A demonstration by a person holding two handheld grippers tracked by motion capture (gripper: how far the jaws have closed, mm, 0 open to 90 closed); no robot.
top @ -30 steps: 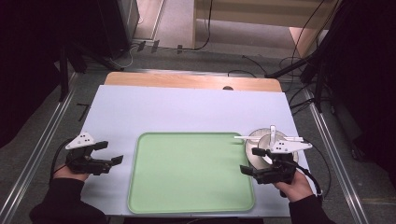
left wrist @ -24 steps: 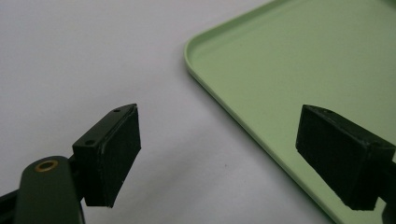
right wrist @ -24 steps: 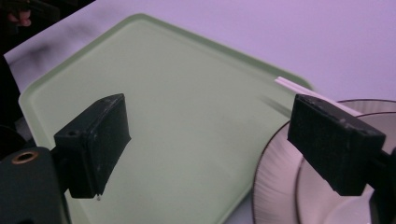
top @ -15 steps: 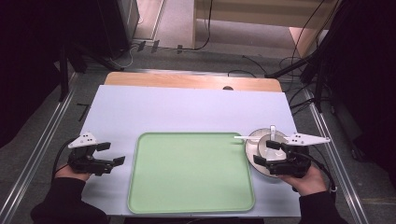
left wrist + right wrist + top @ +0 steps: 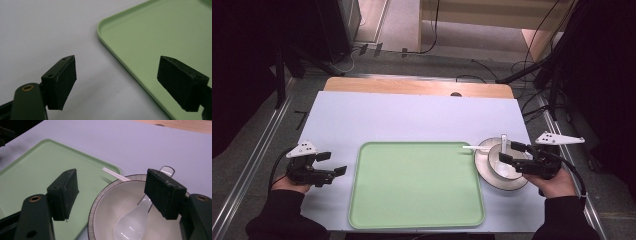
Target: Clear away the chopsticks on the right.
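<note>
right gripper: over bowl at right; jaws apart, just been closing, nothing clamped
left gripper: near left, beside green tray; jaws apart
spoon: in bowl

A pale lavender rectangular table covering is lying over a light wooden tabletop. Black cables are trailing across the grey floor beyond, and dark black curtains are hanging at both sides.
</note>
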